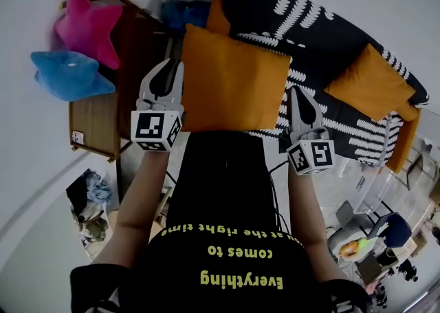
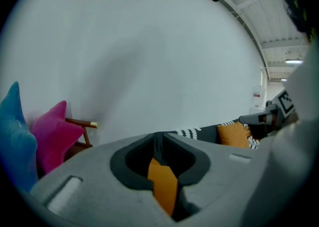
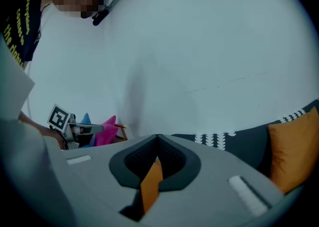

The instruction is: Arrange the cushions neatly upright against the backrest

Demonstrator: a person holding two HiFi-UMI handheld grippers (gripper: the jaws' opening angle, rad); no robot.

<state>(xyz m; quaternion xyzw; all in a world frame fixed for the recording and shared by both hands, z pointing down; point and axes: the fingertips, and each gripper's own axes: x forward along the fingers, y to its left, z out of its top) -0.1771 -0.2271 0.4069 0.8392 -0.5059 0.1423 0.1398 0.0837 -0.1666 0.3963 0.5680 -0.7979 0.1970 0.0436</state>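
I hold a large orange cushion (image 1: 234, 78) up in the air in front of the dark sofa (image 1: 323, 36) with the white pattern. My left gripper (image 1: 173, 65) is shut on the cushion's left edge, and orange fabric (image 2: 163, 183) shows pinched between its jaws. On the cushion's right edge my right gripper (image 1: 295, 91) is also shut, with a fold of orange fabric (image 3: 151, 183) between its jaws. A second orange cushion (image 1: 371, 81) leans on the sofa further right. Part of a third orange cushion (image 1: 216, 16) shows behind the held one.
A wooden chair (image 1: 103, 119) at the left carries a pink star cushion (image 1: 89, 23) and a blue star cushion (image 1: 69, 74). A blue object (image 1: 182, 10) lies at the sofa's left end. Clutter (image 1: 89, 201) sits on the floor at the lower left, chairs (image 1: 371, 236) at the lower right.
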